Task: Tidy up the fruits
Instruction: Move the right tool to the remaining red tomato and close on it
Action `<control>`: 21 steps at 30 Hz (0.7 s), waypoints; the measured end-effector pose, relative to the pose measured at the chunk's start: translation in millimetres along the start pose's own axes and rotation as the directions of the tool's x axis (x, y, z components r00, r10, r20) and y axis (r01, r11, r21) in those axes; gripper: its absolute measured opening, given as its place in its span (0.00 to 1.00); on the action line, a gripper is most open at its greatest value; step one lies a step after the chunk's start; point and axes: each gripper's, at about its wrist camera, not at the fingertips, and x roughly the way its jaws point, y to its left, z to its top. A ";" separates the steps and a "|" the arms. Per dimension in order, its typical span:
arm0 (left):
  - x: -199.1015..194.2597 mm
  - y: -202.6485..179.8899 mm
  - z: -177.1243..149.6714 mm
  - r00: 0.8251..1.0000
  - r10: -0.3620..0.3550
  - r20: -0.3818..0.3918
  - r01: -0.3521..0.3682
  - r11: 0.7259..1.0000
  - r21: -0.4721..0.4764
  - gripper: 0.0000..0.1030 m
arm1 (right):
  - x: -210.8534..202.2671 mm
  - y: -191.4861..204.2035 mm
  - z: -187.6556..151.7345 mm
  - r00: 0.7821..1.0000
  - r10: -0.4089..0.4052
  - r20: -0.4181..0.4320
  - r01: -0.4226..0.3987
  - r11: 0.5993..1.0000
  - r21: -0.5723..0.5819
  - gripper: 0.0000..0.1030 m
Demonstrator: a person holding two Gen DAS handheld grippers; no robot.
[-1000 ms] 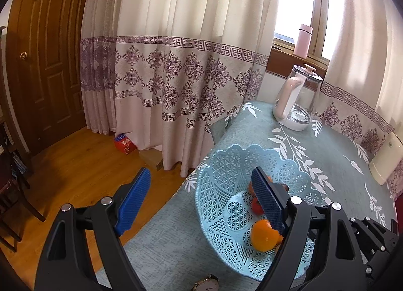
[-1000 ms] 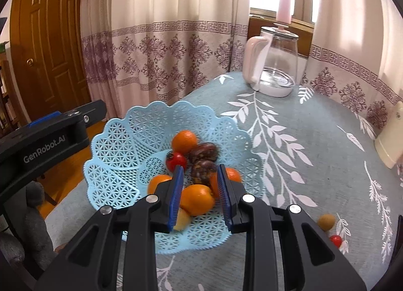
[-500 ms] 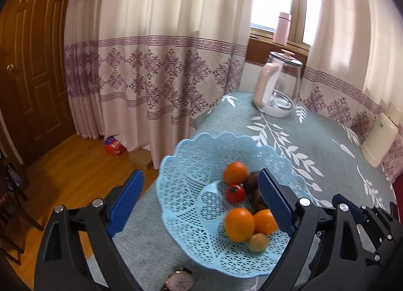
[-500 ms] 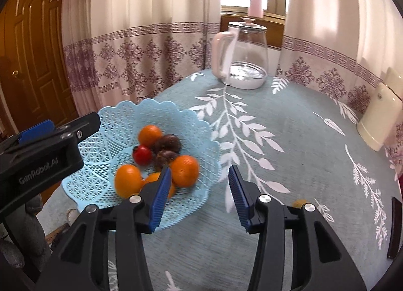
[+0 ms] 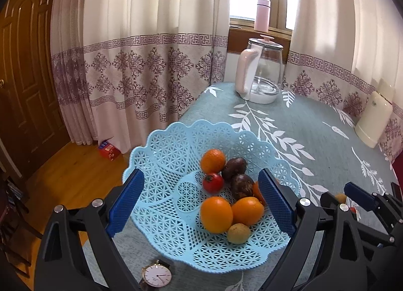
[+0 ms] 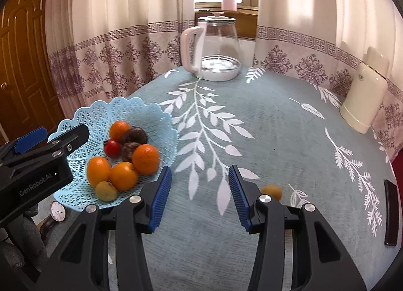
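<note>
A light blue lattice basket (image 5: 166,150) (image 6: 100,110) sits at the table's left corner and holds several oranges (image 5: 216,214) (image 6: 145,159), a red tomato (image 5: 213,182) (image 6: 112,148), two dark brown fruits (image 5: 234,165) and a small yellow fruit (image 5: 238,233) (image 6: 106,190). My left gripper (image 5: 201,202) stands open, its blue pads on either side of the basket. My right gripper (image 6: 199,195) is open over bare cloth, right of the basket, with nothing between its pads. A small yellow-orange fruit (image 6: 272,191) lies on the cloth just right of its right finger.
A glass kettle with a pink handle (image 6: 214,49) stands at the table's far edge, a cream appliance (image 6: 362,99) at the right. A wristwatch (image 5: 156,276) lies in front of the basket, a dark flat object (image 6: 391,213) near the right edge. Wooden floor lies beyond the left edge.
My right gripper has let an orange go into the basket, opened wide and swung right over the cloth. My left gripper's view has shifted so the basket sits between its pads.
</note>
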 end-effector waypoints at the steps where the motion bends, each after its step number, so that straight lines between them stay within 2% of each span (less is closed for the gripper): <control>1: 0.0 -1.5 -1.4 1.000 -0.001 -0.001 0.001 1.000 0.005 0.90 | 0.0 -2.2 -0.8 1.000 -0.002 -0.001 0.002 1.000 0.004 0.46; 10: 5.8 -20.1 -10.5 1.000 -0.009 -0.024 0.010 0.999 0.049 0.90 | 1.6 -26.3 -10.4 1.000 -0.022 -0.018 0.023 0.999 0.037 0.46; 14: 8.1 -27.0 -12.4 1.000 -0.012 -0.029 0.014 0.998 0.062 0.90 | 6.5 -57.1 -24.9 0.997 -0.051 -0.052 0.056 0.994 0.094 0.51; 21: 11.6 -42.9 -16.2 0.999 -0.031 -0.041 0.035 0.995 0.088 0.90 | 9.5 -118.0 -49.9 0.991 -0.087 -0.106 0.109 0.970 0.219 0.51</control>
